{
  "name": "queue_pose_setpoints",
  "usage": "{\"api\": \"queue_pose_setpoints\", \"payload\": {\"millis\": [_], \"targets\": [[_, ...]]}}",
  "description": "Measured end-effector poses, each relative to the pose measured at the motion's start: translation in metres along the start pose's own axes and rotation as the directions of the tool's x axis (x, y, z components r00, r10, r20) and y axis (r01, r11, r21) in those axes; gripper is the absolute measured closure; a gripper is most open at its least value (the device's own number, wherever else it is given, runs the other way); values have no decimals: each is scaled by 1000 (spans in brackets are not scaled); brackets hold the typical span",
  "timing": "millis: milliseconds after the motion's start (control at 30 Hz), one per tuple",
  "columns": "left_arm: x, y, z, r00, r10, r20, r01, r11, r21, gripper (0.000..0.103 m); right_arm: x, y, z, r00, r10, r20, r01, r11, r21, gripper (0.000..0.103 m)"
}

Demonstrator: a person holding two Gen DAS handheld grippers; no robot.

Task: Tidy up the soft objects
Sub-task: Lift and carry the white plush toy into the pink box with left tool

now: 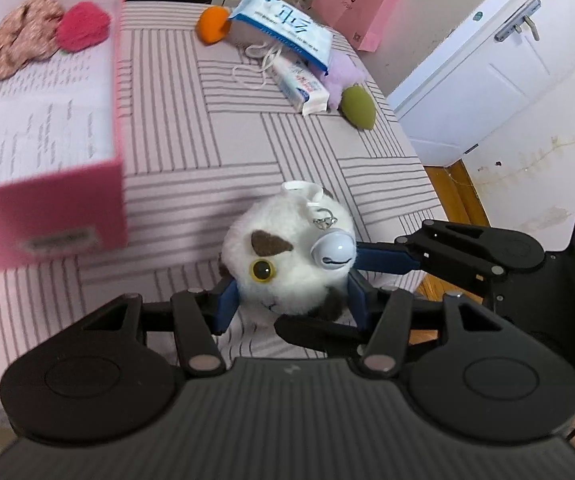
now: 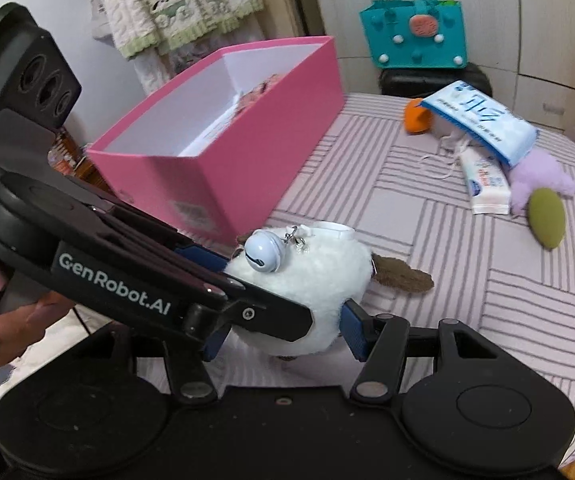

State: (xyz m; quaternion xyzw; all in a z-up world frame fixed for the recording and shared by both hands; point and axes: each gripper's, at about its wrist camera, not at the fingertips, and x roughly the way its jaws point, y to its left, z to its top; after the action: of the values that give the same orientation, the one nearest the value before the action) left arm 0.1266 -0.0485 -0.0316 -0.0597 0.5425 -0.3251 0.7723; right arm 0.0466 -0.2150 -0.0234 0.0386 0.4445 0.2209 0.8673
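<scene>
The left hand-held gripper [image 1: 291, 300] pinches a white plush toy [image 1: 287, 264] between its blue pads, and the right hand-held gripper [image 2: 283, 334] clamps the same toy from its other sides, so both grip it together just above the striped tabletop [image 1: 215, 128]. A pale blue bell [image 1: 333, 252] hangs on the toy. Just beside it stands a pink box [image 2: 247, 160]. Farther off lie a tissue pack [image 1: 287, 20], an orange plush [image 1: 211, 24], a lilac plush [image 1: 343, 72] and an olive sponge [image 1: 357, 106].
</scene>
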Motion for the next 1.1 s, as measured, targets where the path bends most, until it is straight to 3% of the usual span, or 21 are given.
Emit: {"api": "queue_pose_setpoints", "payload": {"millis": [367, 600, 700, 833, 1100], "targets": [[-50, 19, -37, 1000, 2, 21, -1, 999, -52, 48, -12, 57, -4, 999, 46, -9, -47, 991, -129, 39], [-84, 26, -52, 996, 23, 87, -18, 998, -52, 48, -22, 88, -1, 997, 74, 23, -67, 973, -220, 39], [-94, 30, -55, 990, 31, 141, -19, 996, -84, 48, -25, 98, 4, 996, 73, 56, -55, 959, -278, 39], [-96, 42, -52, 990, 17, 141, 2, 992, -130, 48, -23, 100, 15, 993, 103, 64, -79, 951, -297, 39], [-125, 52, -37, 977, -7, 214, 27, 996, -88, 48, -31, 110, 36, 977, 125, 171, -59, 937, -346, 39]]}}
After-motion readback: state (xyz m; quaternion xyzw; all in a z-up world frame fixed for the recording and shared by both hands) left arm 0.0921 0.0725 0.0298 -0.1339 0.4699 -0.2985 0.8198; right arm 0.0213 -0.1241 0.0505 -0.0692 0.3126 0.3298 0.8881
